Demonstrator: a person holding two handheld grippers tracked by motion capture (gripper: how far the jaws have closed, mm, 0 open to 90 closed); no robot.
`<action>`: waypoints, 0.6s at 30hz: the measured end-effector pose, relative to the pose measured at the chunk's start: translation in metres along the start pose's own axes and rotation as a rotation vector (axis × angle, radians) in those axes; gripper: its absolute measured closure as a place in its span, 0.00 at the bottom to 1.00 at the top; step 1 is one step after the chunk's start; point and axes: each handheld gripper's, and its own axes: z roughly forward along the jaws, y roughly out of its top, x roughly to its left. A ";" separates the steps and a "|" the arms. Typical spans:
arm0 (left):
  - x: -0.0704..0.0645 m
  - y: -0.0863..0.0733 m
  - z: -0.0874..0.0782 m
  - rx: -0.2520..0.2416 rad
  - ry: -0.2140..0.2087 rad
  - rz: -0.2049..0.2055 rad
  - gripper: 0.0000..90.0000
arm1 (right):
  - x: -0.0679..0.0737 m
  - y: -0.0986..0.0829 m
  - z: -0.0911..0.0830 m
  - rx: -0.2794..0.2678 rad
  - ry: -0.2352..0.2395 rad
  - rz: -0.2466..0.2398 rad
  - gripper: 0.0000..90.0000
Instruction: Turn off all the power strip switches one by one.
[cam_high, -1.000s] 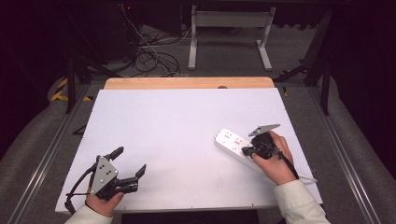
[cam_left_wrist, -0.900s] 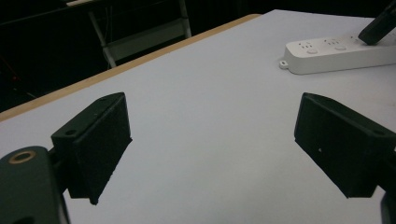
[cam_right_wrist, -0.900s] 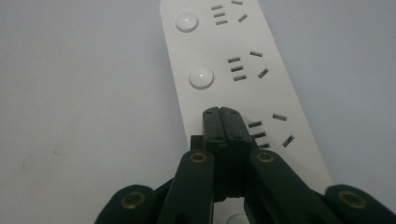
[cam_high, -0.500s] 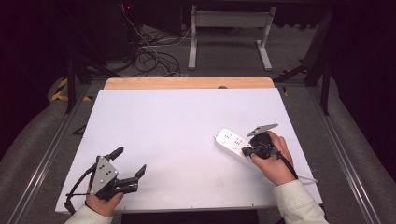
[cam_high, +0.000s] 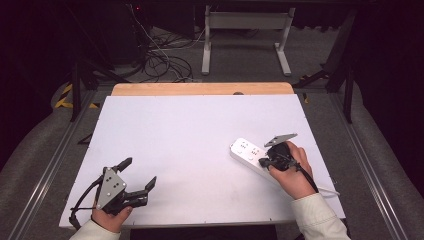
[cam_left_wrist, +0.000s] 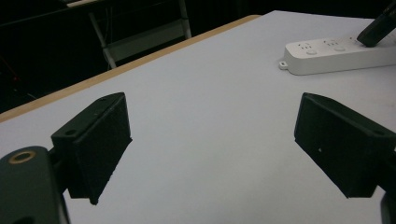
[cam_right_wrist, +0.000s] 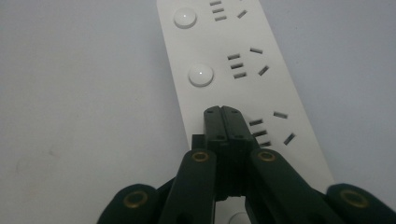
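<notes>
Power strip (cam_high: 252, 155): white, flat on the white table (cam_high: 200, 145), right of centre and toward the near edge, lying aslant with one end pointing far-left. Several round buttons and socket groups along the top face, seen close in the right gripper view (cam_right_wrist: 224, 60). Right gripper (cam_high: 265, 161): jaws pressed fully together, nothing between them, tips down on the strip's top where a button would sit beside a socket group (cam_right_wrist: 223, 112). Left gripper (cam_high: 137, 172): near-left on the table, jaws spread wide, empty, well apart from the strip.
</notes>
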 end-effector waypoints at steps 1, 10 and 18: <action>0.000 0.000 0.000 0.000 0.000 -0.003 0.13 | 0.000 0.000 -0.001 -0.041 0.004 -0.004 1.00; 0.000 0.000 0.001 0.003 0.001 -0.004 0.13 | 0.002 0.006 -0.028 -0.224 0.052 0.007 1.00; 0.000 0.000 0.001 0.004 0.002 -0.001 0.13 | 0.003 0.007 -0.028 -0.219 0.054 -0.004 1.00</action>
